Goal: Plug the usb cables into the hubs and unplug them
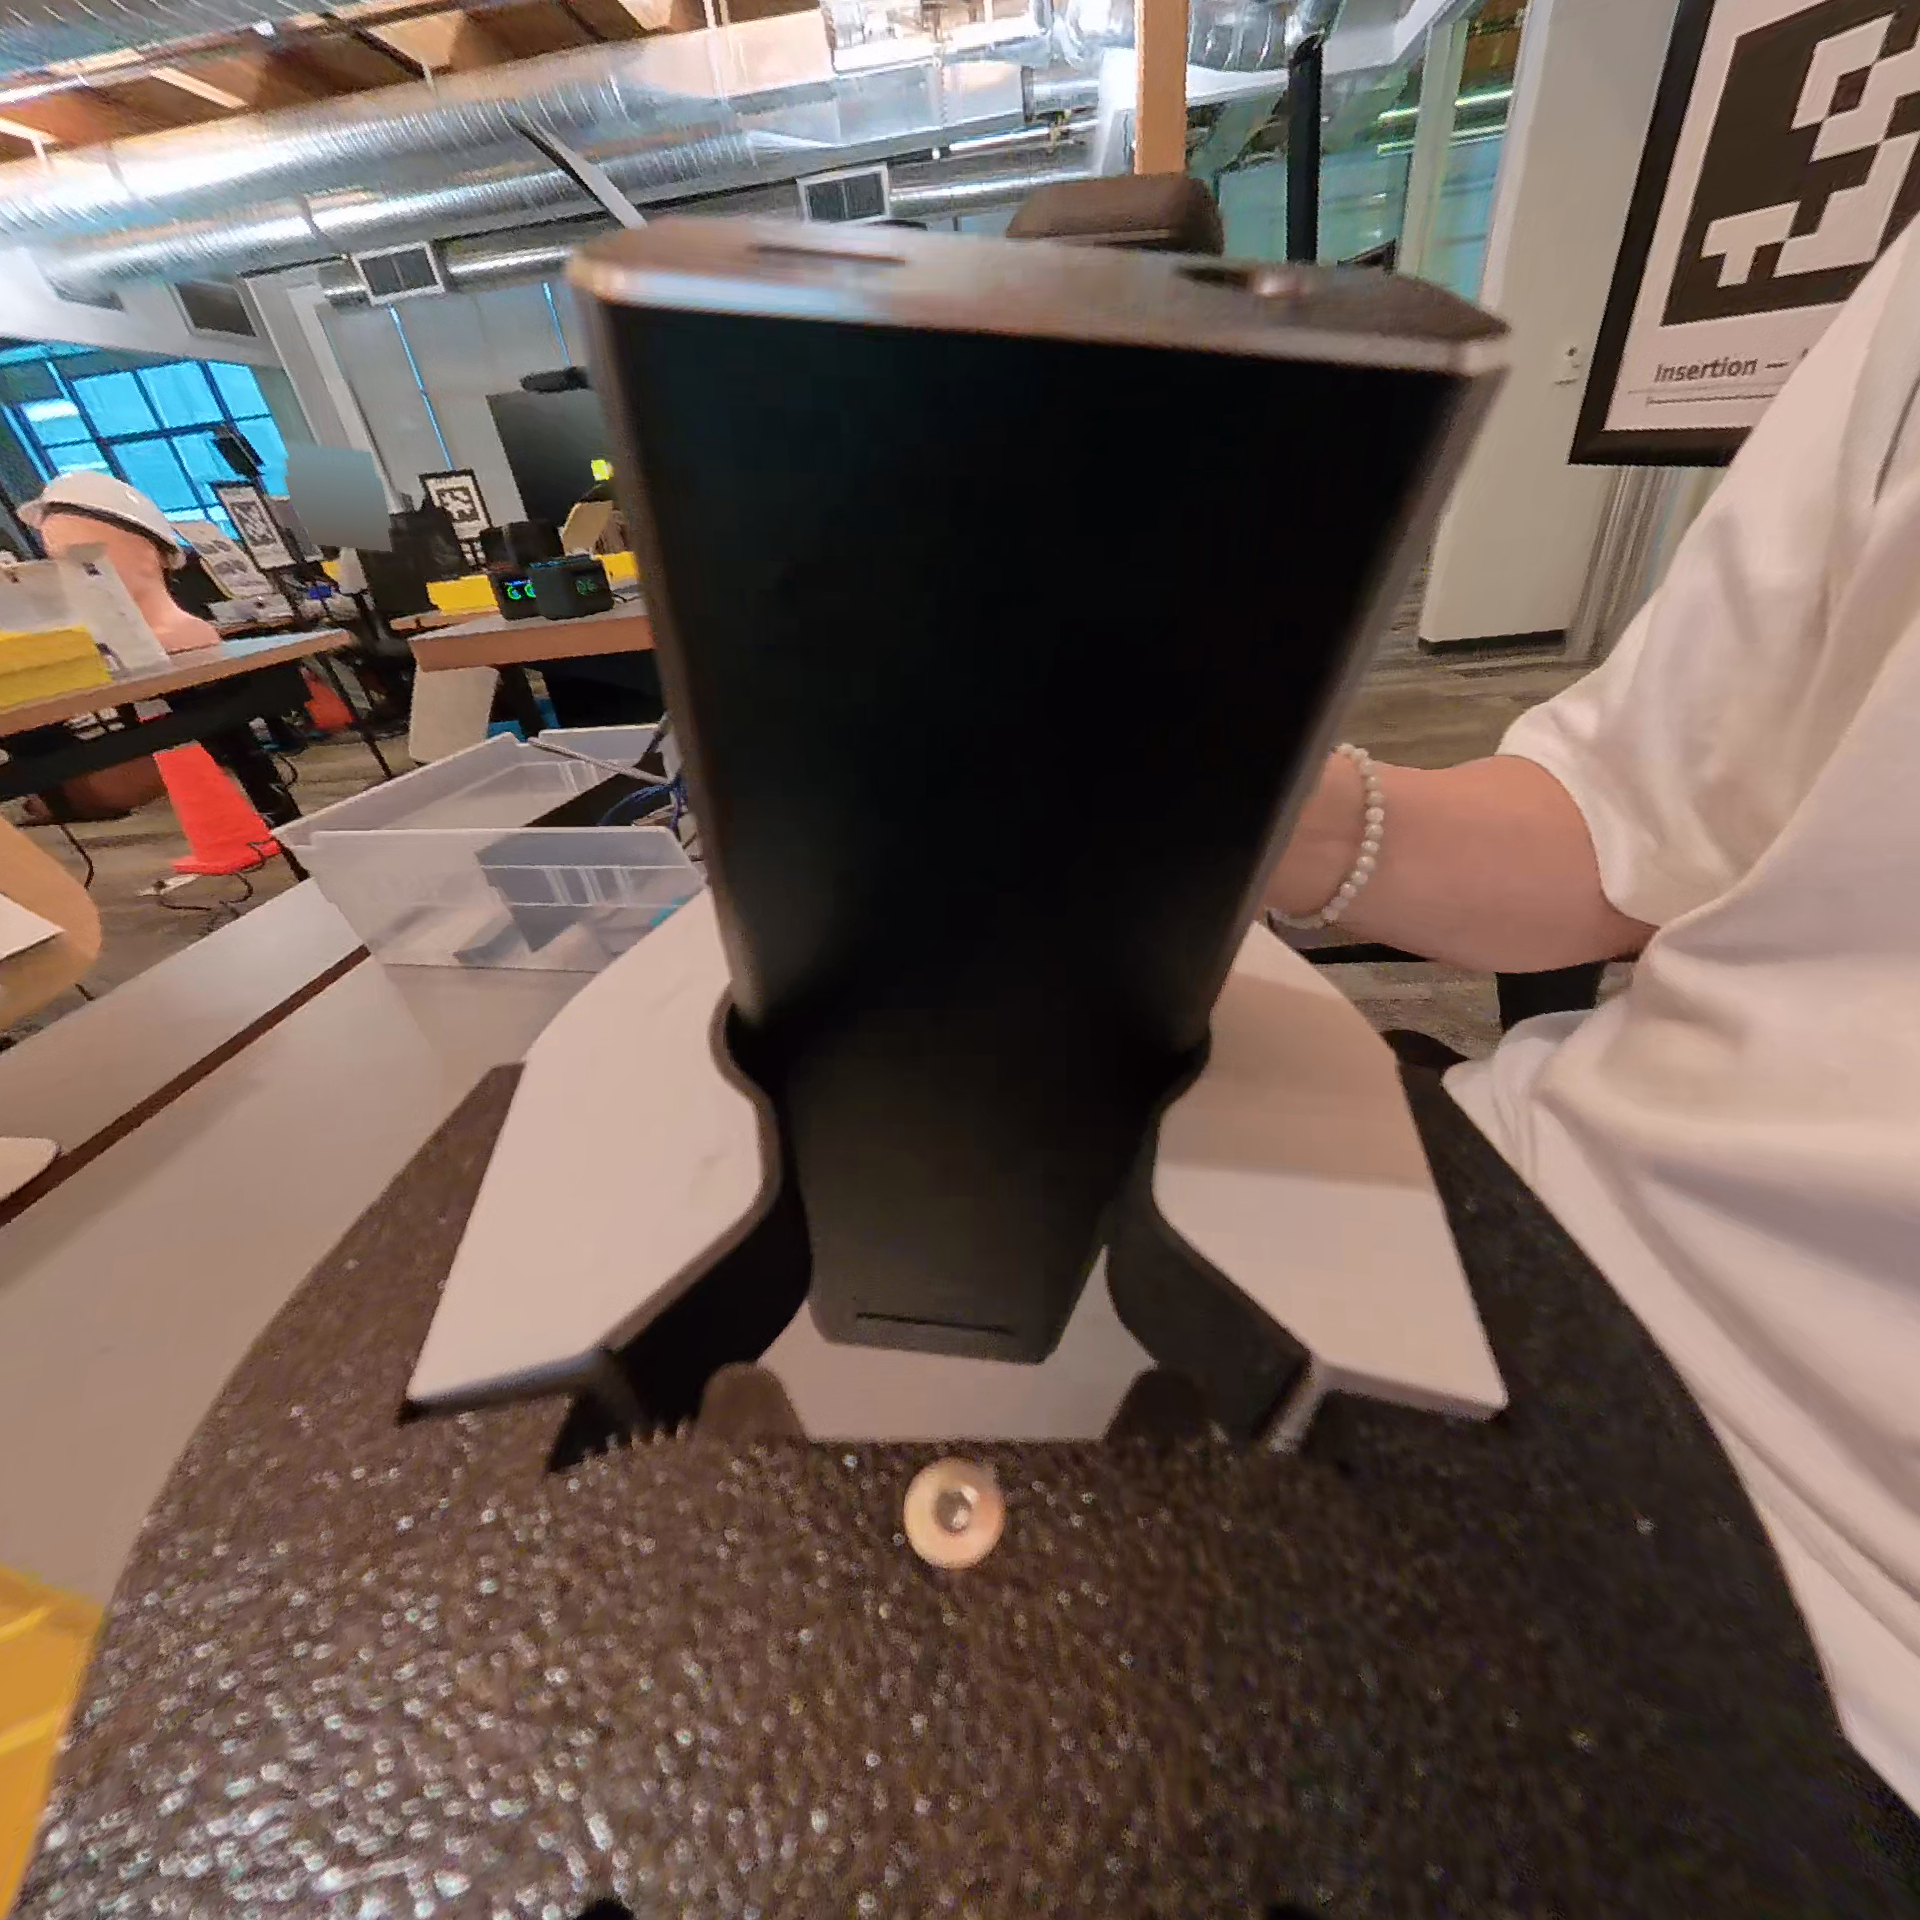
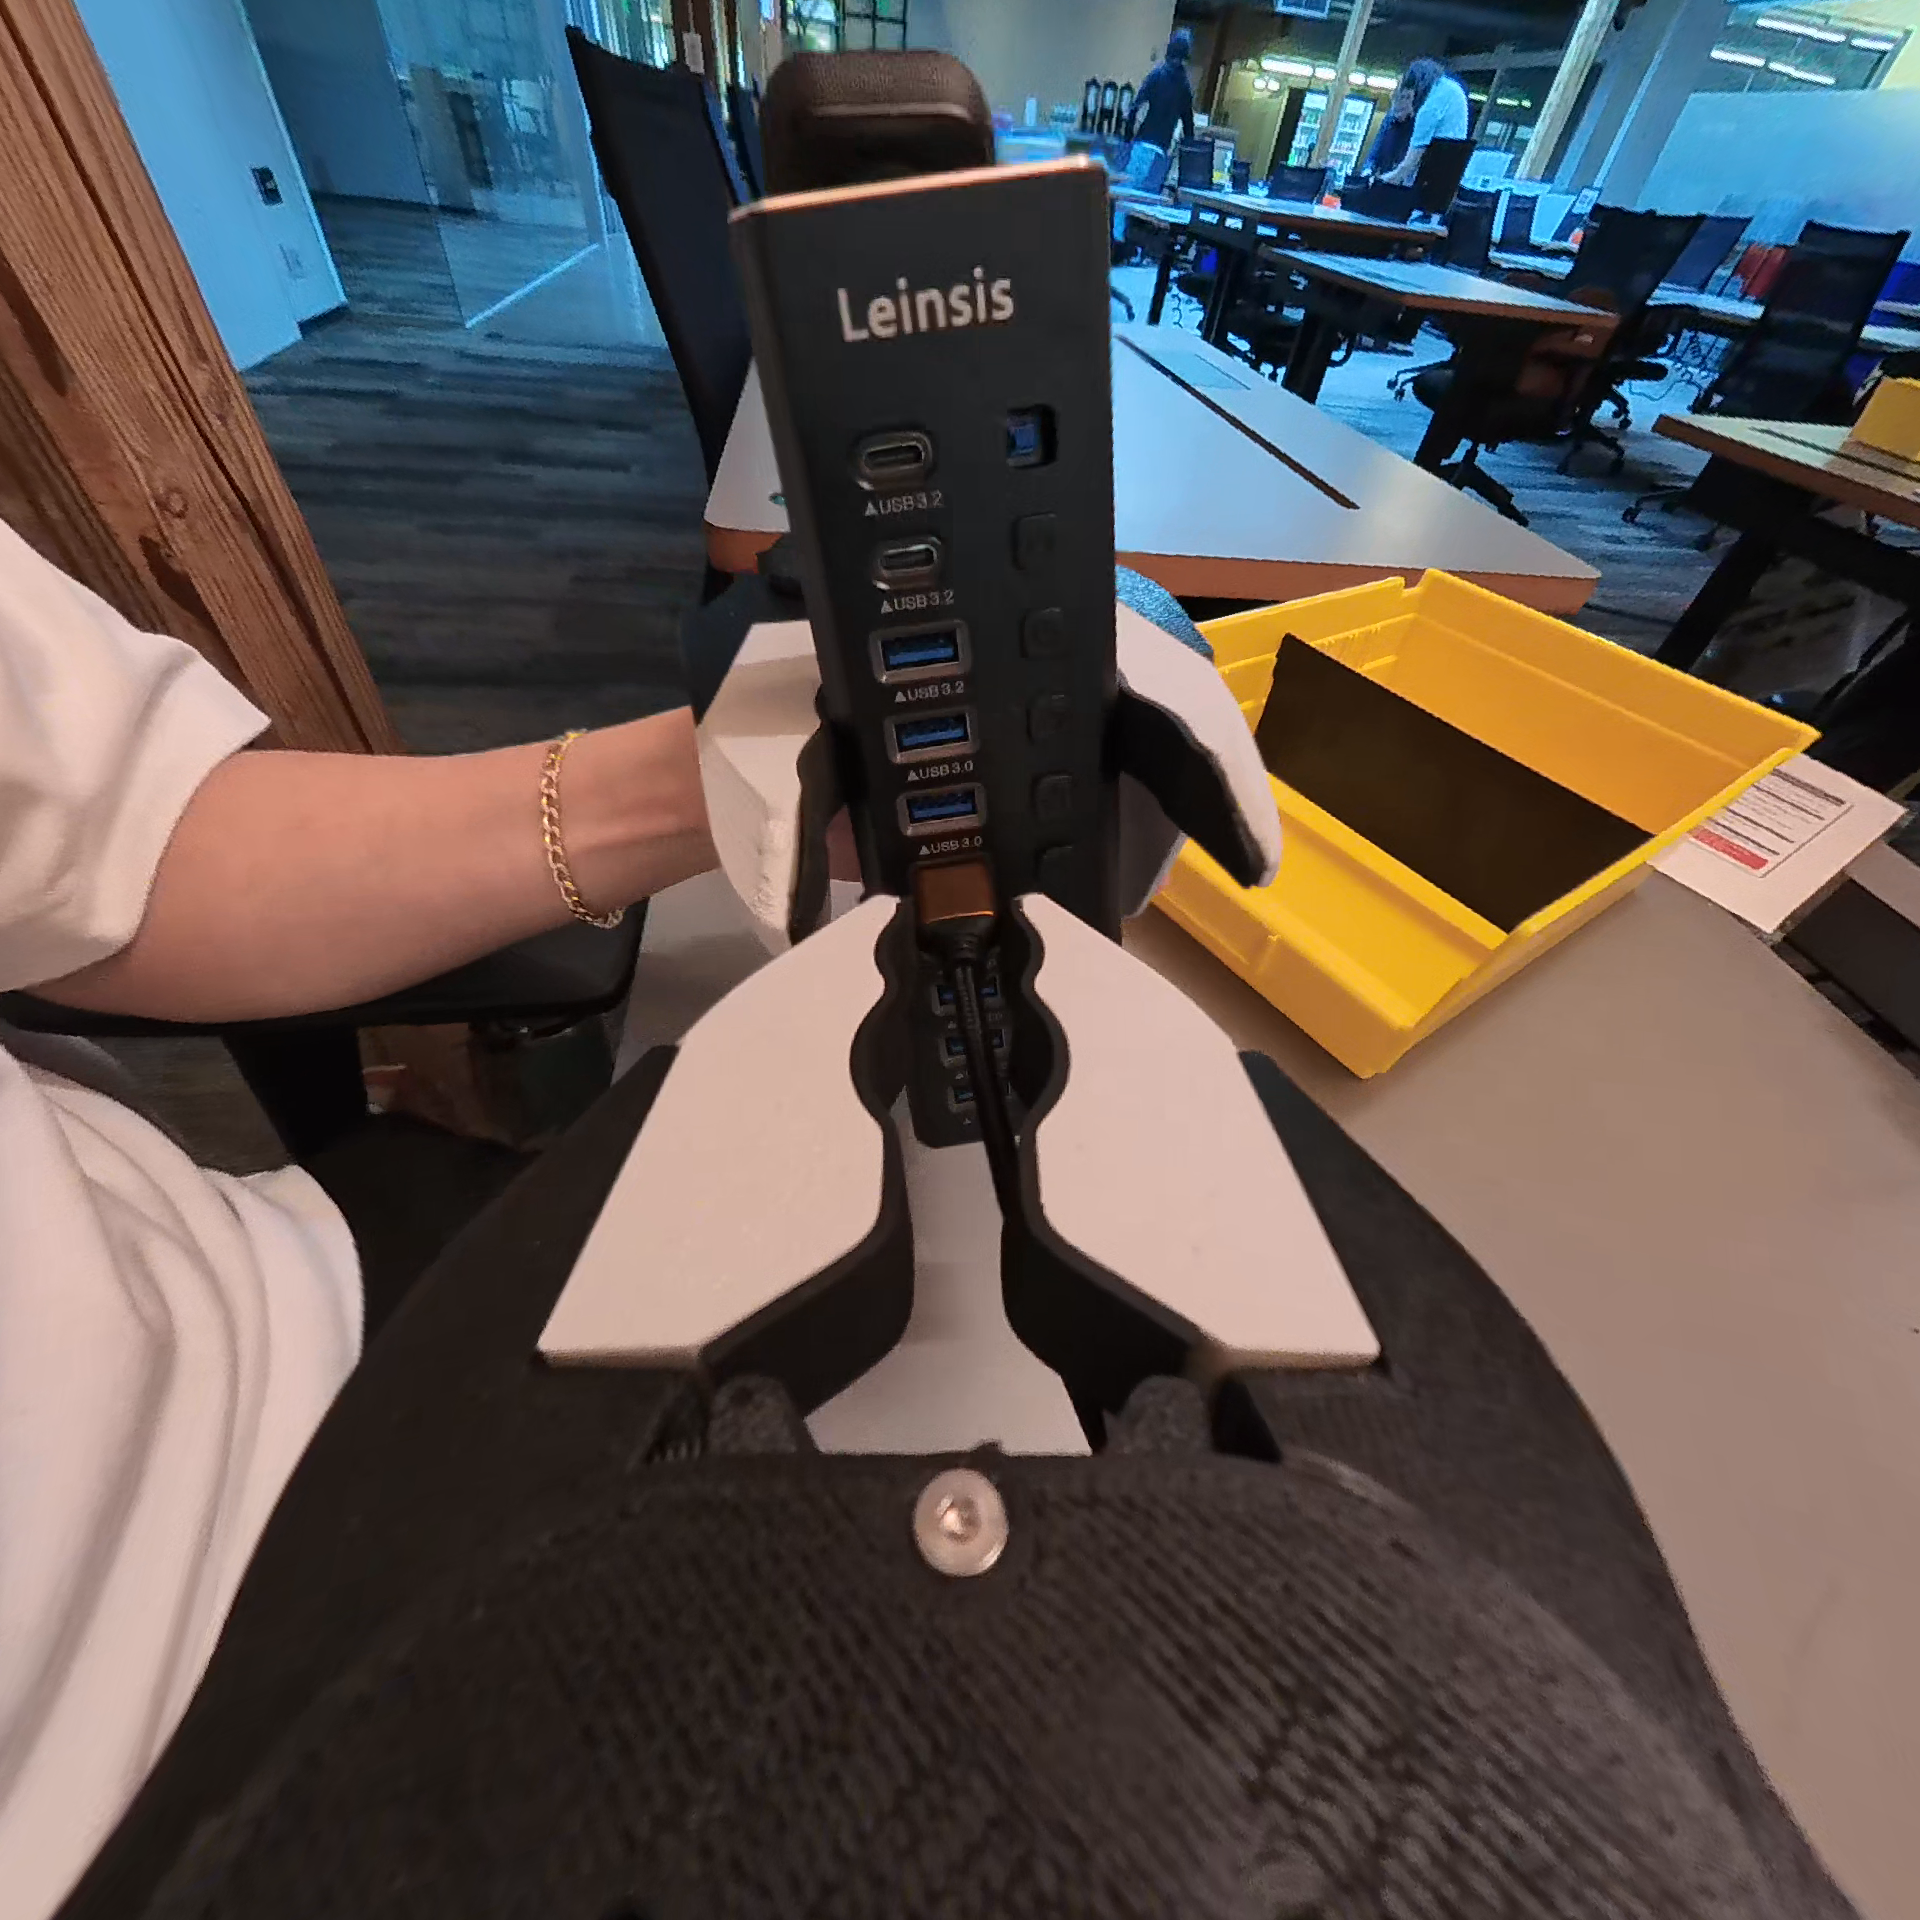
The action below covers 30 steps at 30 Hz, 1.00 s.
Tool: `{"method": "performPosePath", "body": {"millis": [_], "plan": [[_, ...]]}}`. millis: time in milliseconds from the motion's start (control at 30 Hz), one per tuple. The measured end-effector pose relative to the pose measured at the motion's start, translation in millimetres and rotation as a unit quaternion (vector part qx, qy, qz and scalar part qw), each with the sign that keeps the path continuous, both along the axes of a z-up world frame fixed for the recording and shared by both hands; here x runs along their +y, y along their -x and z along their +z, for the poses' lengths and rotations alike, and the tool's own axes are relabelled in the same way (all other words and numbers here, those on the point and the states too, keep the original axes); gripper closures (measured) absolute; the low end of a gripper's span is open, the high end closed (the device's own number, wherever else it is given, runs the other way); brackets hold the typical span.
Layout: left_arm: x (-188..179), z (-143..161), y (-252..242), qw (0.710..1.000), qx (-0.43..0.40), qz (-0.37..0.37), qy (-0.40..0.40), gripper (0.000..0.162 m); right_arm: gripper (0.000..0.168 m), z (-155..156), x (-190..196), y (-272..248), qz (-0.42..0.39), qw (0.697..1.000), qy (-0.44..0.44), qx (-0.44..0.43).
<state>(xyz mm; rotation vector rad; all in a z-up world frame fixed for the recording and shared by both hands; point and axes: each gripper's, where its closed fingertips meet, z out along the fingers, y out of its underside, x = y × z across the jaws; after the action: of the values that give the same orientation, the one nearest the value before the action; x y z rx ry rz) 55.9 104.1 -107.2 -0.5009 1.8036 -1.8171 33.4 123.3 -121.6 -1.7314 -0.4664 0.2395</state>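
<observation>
Left gripper: the left gripper (image 1: 961, 1049) is clamped across the lower body of the USB hub (image 1: 1023, 644), holding it upright and off the table; its own view sees only the hub's plain dark back.
Hub axis: long axis stands near vertical, port face turned toward the right gripper.
Right gripper: the right gripper (image 2: 954, 940) has its tips drawn in around the orange-brown USB plug (image 2: 951, 896), its black cable (image 2: 987, 1081) running back between the fingers (real pinch or loose cradle cannot be told).
Key relation: the plug sits straight ahead of the right gripper at the hub's port column, just below three blue ports; whether it is seated is hidden. Any push or pull likely runs along the right gripper's forward line, square to the hub's face, with the left bracing.
Surface: a grey table (image 2: 1558, 1195), with a yellow bin (image 2: 1455, 831) to the right and a clear tray (image 1: 468, 862) to the left.
Room: an open office with desks, chairs and ceiling ducts.
</observation>
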Motion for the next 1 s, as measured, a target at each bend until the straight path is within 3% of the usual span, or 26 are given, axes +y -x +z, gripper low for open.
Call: {"method": "performPosePath", "body": {"millis": [400,567,833,1000], "plan": [[-4.8,-8.1,-1.9,0.999,0.026,-0.004,-0.026,0.091,0.152,-3.9,-7.9,-4.0,-0.007,1.000,0.011,-0.019],[-9.8,-16.4,-6.4,0.996,0.031,0.015,-0.079,0.090,0.152,-7.2,-14.8,-9.2,-0.019,0.999,0.021,-0.028],[-12.2,-13.6,-6.7,0.997,0.014,0.015,-0.073,0.091,0.152,-6.0,-16.4,-8.6,-0.005,1.000,0.018,-0.020],[-18.3,-22.5,-6.9,0.995,0.020,0.004,-0.093,0.090,0.152,-12.2,-24.2,-9.9,-0.002,0.997,0.043,-0.072]]}}
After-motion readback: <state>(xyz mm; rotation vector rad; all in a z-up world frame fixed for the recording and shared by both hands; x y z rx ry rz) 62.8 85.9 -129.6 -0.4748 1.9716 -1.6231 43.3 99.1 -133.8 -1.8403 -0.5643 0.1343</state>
